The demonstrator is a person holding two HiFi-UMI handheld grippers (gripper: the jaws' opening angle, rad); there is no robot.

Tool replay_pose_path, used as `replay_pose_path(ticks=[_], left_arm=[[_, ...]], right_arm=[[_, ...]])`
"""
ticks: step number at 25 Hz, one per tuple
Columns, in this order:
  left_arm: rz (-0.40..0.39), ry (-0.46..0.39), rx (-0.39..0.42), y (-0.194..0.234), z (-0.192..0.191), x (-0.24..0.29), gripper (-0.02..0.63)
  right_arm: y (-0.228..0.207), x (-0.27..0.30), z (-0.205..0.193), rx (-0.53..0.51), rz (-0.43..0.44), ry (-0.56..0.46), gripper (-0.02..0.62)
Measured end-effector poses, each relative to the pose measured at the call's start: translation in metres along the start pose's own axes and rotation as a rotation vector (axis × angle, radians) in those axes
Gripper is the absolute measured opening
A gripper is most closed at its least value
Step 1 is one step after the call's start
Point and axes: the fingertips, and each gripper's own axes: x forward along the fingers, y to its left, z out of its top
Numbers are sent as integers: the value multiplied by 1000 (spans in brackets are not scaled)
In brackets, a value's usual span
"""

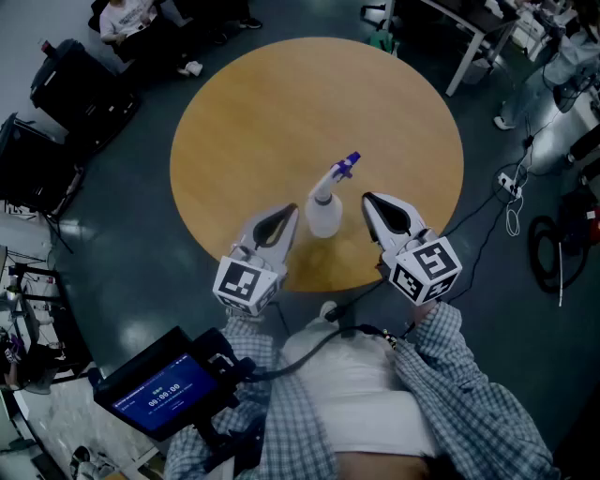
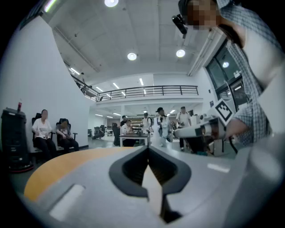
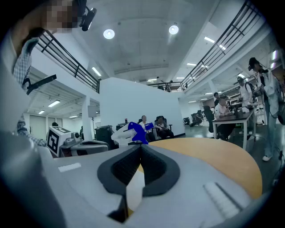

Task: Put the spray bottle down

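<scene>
A clear spray bottle [image 1: 324,214] with a white and blue trigger head stands upright on the round wooden table [image 1: 281,103], near its front edge. No gripper holds it. My left gripper [image 1: 291,212] is just left of the bottle, jaws shut and empty. My right gripper [image 1: 367,200] is just right of it, also shut on nothing. The right gripper view looks over the shut right gripper [image 3: 140,147] to the bottle's blue head [image 3: 133,132]. The left gripper view shows the left gripper [image 2: 148,149] shut, with the right gripper [image 2: 200,129] across from it.
A handheld screen [image 1: 164,389] hangs at my lower left. Black cases [image 1: 66,84] stand on the floor to the left, with seated people [image 1: 131,19] beyond them. A desk [image 1: 469,28] is at the back right and cables [image 1: 553,253] lie at the right.
</scene>
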Motion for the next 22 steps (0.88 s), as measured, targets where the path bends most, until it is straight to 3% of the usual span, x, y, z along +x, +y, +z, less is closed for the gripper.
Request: replay_pose_path(ticks=[18, 19, 22], left_arm=[[-24, -16, -13, -7, 5, 3, 7], [-37, -28, -14, -10, 10, 4, 28], [-102, -62, -14, -22, 25, 18, 173]], right_arm=[[-3, -2, -3, 21, -4, 25, 0], [-3, -4, -3, 23, -4, 27, 1], [-3, -12, -2, 22, -17, 30, 1]])
